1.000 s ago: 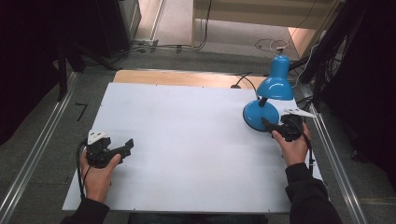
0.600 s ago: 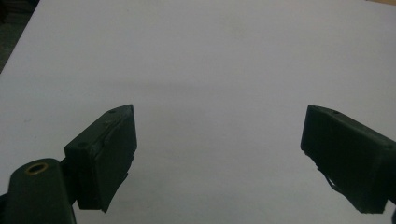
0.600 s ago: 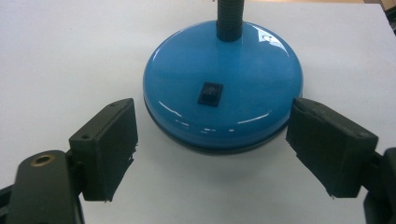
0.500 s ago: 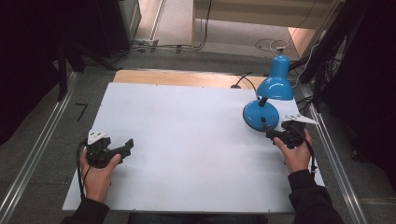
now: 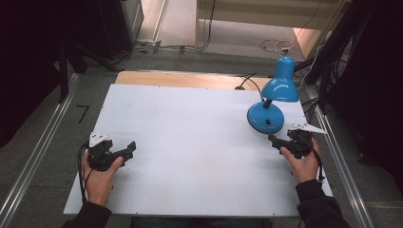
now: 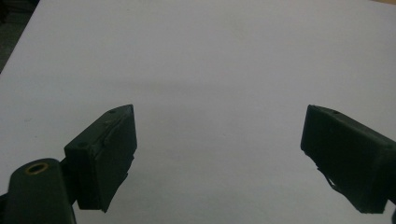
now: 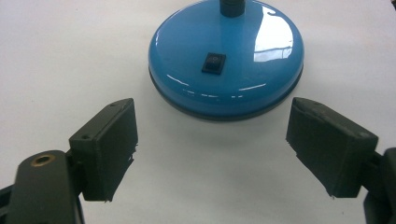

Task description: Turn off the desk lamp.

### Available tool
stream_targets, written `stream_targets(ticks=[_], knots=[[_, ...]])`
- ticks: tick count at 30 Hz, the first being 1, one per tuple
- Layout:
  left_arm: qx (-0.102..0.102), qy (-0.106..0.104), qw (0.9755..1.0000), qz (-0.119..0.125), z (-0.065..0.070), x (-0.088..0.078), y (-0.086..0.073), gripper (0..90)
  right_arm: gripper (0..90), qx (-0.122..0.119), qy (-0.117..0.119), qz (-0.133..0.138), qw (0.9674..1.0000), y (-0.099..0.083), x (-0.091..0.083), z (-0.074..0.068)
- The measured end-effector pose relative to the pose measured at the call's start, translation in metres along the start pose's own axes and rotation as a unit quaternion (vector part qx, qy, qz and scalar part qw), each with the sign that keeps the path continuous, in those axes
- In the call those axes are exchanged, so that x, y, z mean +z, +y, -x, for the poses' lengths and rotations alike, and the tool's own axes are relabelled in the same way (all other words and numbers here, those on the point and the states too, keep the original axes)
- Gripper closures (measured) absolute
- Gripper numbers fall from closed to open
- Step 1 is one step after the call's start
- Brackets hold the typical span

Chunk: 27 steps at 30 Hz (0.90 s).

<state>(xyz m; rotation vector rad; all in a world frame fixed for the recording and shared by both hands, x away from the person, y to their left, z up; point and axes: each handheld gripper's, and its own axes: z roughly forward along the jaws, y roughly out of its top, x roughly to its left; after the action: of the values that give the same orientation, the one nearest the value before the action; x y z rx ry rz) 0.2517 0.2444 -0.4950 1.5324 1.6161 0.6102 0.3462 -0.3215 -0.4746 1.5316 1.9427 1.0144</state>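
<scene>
One glossy blue metal desk lamp stood at the far right of the white tabletop, just beyond the right gripper, whose jaws stood apart and empty. The left gripper, likewise apart, held nothing. The domed base looked heavy and slippery; the slim neck seemed the safer hold.

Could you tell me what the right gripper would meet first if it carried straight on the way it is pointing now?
Most likely the round glossy blue base of the desk lamp: it sits dead ahead between the open jaws of the right gripper, with bare white table in between. How large the gap is remains unclear.
</scene>
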Motion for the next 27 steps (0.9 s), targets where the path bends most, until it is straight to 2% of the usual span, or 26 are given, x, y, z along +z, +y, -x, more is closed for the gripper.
stream_targets(ticks=[27], knots=[[0.001, 0.001, 1.0000, -0.001, 0.000, 0.000, 0.000, 11.6, 14.5, 0.012, 0.008, -0.001, 0.9999, -0.025, -0.018, 0.005]])
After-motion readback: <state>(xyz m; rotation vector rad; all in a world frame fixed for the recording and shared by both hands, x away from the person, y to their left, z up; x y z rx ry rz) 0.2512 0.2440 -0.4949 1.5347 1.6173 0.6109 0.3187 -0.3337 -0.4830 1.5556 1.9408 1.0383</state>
